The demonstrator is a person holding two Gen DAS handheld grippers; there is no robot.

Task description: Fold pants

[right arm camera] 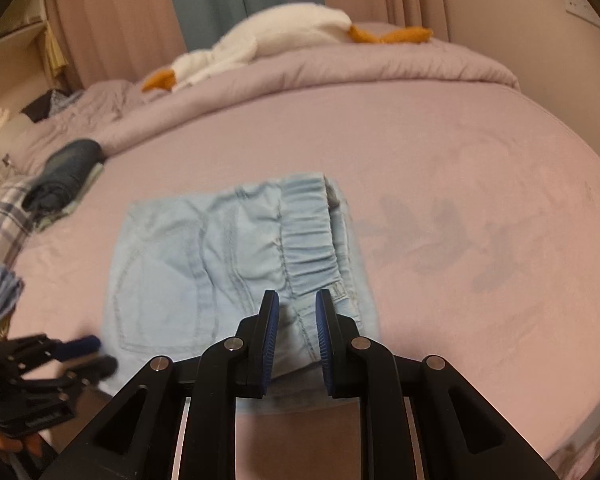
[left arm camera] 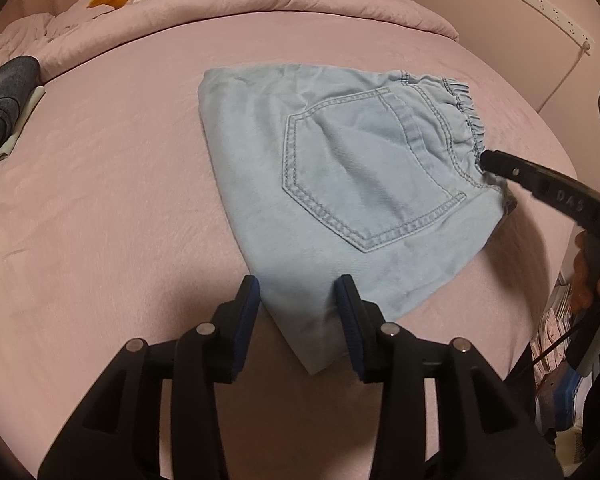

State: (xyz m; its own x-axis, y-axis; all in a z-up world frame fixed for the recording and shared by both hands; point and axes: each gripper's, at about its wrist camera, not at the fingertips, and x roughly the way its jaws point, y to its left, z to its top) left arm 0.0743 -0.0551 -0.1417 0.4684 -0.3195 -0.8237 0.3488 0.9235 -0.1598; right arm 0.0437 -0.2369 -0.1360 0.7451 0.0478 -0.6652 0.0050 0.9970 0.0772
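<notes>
Light blue denim pants (left arm camera: 340, 184) lie folded into a compact shape on the pink bed sheet (left arm camera: 100, 200), back pocket up, elastic waistband at the right. My left gripper (left arm camera: 298, 284) is open, its jaws straddling the near corner of the pants. My right gripper (right arm camera: 297, 300) is open over the waistband end of the pants (right arm camera: 204, 264); nothing is pinched between its pads. In the left wrist view the right gripper's finger (left arm camera: 500, 162) reaches to the waistband from the right. The left gripper (right arm camera: 84, 354) shows blurred at the lower left of the right wrist view.
A rolled dark blue garment (left arm camera: 0, 100) lies at the left of the bed, also seen in the right wrist view (right arm camera: 64, 172). A pink duvet (left arm camera: 260, 4) and a white plush goose (right arm camera: 268, 36) lie at the back. A power strip (left arm camera: 556, 12) hangs on the right wall.
</notes>
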